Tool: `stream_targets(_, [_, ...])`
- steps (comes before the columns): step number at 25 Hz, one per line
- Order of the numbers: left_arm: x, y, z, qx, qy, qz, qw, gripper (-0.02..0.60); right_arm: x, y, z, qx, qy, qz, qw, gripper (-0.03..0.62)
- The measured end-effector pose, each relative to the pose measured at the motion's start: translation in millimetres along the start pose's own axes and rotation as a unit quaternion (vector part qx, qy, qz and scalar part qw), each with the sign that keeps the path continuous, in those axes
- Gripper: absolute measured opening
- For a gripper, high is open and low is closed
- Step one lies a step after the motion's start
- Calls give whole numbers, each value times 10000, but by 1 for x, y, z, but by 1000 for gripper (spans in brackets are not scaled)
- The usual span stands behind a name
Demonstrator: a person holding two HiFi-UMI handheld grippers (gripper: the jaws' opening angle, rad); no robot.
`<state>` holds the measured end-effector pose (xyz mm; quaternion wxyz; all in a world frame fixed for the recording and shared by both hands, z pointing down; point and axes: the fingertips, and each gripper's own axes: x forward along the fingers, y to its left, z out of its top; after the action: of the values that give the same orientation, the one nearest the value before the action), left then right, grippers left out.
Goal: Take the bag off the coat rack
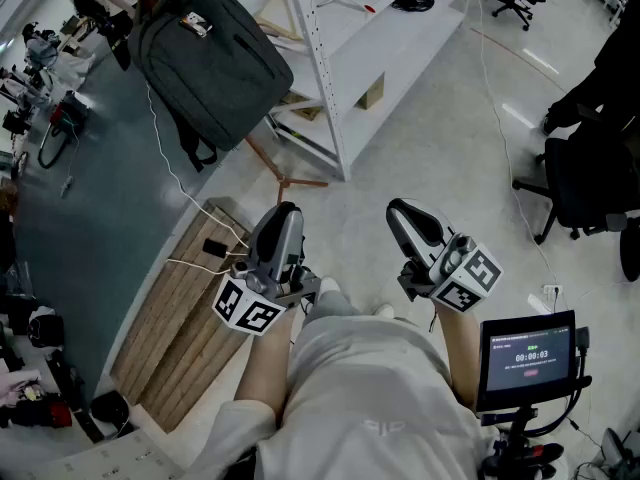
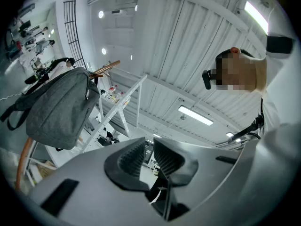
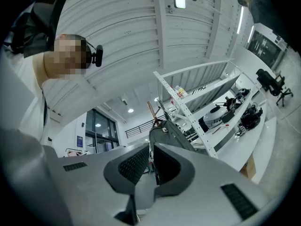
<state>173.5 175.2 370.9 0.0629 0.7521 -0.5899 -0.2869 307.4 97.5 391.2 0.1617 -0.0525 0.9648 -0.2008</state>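
The bag (image 1: 215,58) is a slab-shaped backpack of grey woven fabric with rounded corners and dark straps. It hangs high on the coat rack (image 1: 285,180), whose thin reddish wooden legs splay out on the pale floor beneath it. It is well apart from both grippers, up and to the left of them in the head view. In the left gripper view it sags from a wooden peg, with 1 strap looping off its left edge.

The left gripper (image 1: 283,213) is smooth grey plastic with a black-and-white marker cube at its base. Its 2 ribbed black pads are drawn together with only a sliver of light between them, and nothing is gripped. The right gripper (image 1: 402,210) reads the same way: its pads are closed up and empty, with the bag in line beyond them.

Behind the rack stands a white perforated-metal shelving unit (image 1: 320,68). A slatted wooden platform (image 1: 180,308) lies on the floor at left. A small dark screen (image 1: 528,353) sits by the person's right side, and black office chairs (image 1: 590,178) stand at right.
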Motion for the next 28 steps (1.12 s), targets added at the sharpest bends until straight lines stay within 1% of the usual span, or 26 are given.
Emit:
stream_targets(5, [3,22,8,-35,-112,114,9999,47,15,-8,-7,-20,112,-16,9999,15])
stream_targets(7, [11,49,13,-60,-124,118,9998,48,37,-24,-13,-20,166,-58,9998,15])
stream_targets(12, [39,137,37,-37,-129,116,9998,48,122,-69,-28,-66,263,-136,9995,15])
stream_targets(15, [51,185,60,75,-120,119,9998,48,177,-87,-31,-100,275,-126,9995,15])
stream_targets(21, [60,268,107,151,-69,73,9998,48,287,-116,-42,-238,261,6,9994,15])
stream_targets(25, [56,308,148,409,-152,258,9987,48,358,-122,-35,-474,330,290,9979,15])
stream_targets(28, [50,332,173,531,-249,508,9970,48,395,-130,-21,-835,338,455,9949,15])
